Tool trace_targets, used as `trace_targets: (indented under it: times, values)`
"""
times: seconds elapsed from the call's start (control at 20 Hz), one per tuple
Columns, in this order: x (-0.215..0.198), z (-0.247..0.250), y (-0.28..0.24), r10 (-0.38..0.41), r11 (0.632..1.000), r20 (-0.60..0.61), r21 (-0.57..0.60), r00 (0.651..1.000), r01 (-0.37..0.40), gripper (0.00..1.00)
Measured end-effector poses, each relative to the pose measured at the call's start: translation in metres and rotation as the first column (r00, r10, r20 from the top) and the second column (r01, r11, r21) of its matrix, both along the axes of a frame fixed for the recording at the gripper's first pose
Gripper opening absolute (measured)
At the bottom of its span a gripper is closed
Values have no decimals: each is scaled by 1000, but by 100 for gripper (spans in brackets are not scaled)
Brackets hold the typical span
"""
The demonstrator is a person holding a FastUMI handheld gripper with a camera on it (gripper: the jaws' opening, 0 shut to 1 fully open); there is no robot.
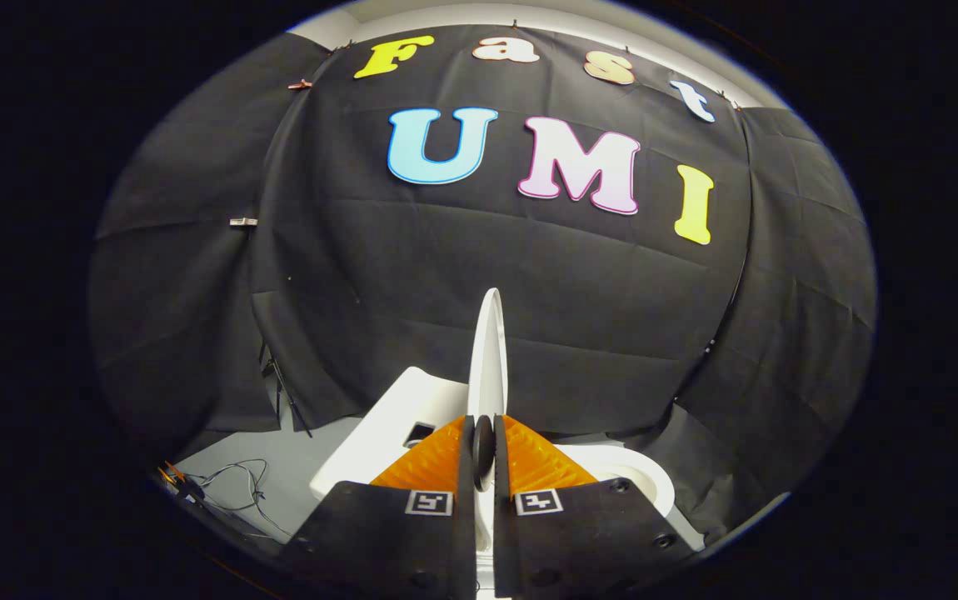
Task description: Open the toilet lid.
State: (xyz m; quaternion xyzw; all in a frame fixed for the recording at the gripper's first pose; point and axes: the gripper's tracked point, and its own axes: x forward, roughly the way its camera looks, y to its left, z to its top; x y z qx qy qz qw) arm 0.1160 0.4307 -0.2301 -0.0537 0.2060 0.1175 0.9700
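The white toilet lid (488, 354) stands raised on edge, seen as a thin upright blade rising straight ahead from between my fingers. My gripper (484, 433) is shut on the lid's rim, the two orange ribbed fingers (437, 460) pressing on it from both sides. Left of the lid lies the white toilet tank (387, 425), with a dark opening in its top. To the right, below the fingers, curves the white seat ring (641, 479).
The black cloth booth wall hangs close behind the toilet and wraps around both sides. On the grey floor (279, 454) to the left lie loose cables (233, 487) and a thin dark stand leg (283, 392).
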Motion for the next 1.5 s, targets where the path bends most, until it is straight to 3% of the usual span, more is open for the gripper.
trace_targets:
  times: [0.35, 0.5, 0.55, 0.8, 1.15, 1.5]
  values:
    - [-6, -6, 19, 36, 996, 19, -86, 999, -35, 17]
    - [-11, -7, 16, 49, 992, 27, -115, 998, -46, 43]
    - [-13, -7, 18, 62, 992, 26, -113, 998, -58, 43]
    - [-25, 0, 17, 109, 990, 37, -94, 993, -105, 100]
    - [-36, 43, 3, 112, 994, 86, -22, 990, -110, 99]
    - [-53, 111, -57, 87, 994, 164, 52, 983, -96, 99]
